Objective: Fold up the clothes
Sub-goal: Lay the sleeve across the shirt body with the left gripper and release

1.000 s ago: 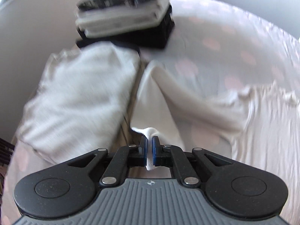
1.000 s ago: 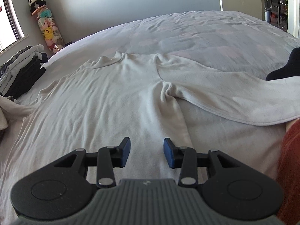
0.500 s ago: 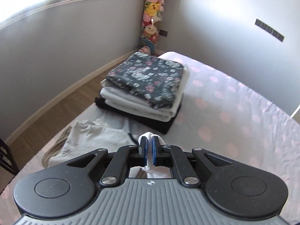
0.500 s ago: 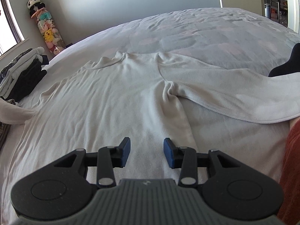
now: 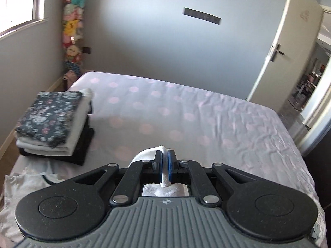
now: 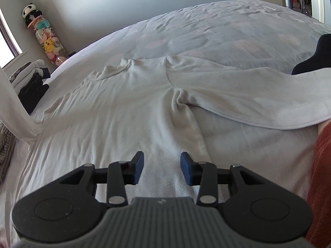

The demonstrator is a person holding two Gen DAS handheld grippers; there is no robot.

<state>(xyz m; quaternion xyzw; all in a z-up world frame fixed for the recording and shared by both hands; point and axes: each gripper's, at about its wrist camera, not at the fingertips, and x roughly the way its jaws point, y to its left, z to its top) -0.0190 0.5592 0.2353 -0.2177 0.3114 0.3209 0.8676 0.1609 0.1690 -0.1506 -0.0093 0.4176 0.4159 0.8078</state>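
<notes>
The left tool [image 5: 164, 165] is clamped tight on a bit of white cloth, the end of the sleeve [image 5: 149, 155] of the white top [image 6: 124, 111]. A second ago this tool was low over the bed, close to the cloth. Now it is up high, and its camera sees the far wall and the door instead of the sheet. In the right view the lifted sleeve [image 6: 12, 103] hangs as a long white strip at the left edge, going up from the top's left shoulder.

The right tool [image 6: 161, 167] has its two blue pads apart with nothing between them. It hovers just over the near part of the top and has stayed in the same place.

The top lies flat on the bed [image 5: 227, 124], neck at the far end, with its other sleeve [image 6: 248, 103] stretched out to the right. A stack of folded clothes [image 5: 51, 124] sits on the left side of the bed, far from the tools. A red cloth [image 6: 320, 175] shows at the right edge.

The lift likely means the first fold is starting: the sleeve looks ready to go across the body of the top. The rest is not yet folded.
</notes>
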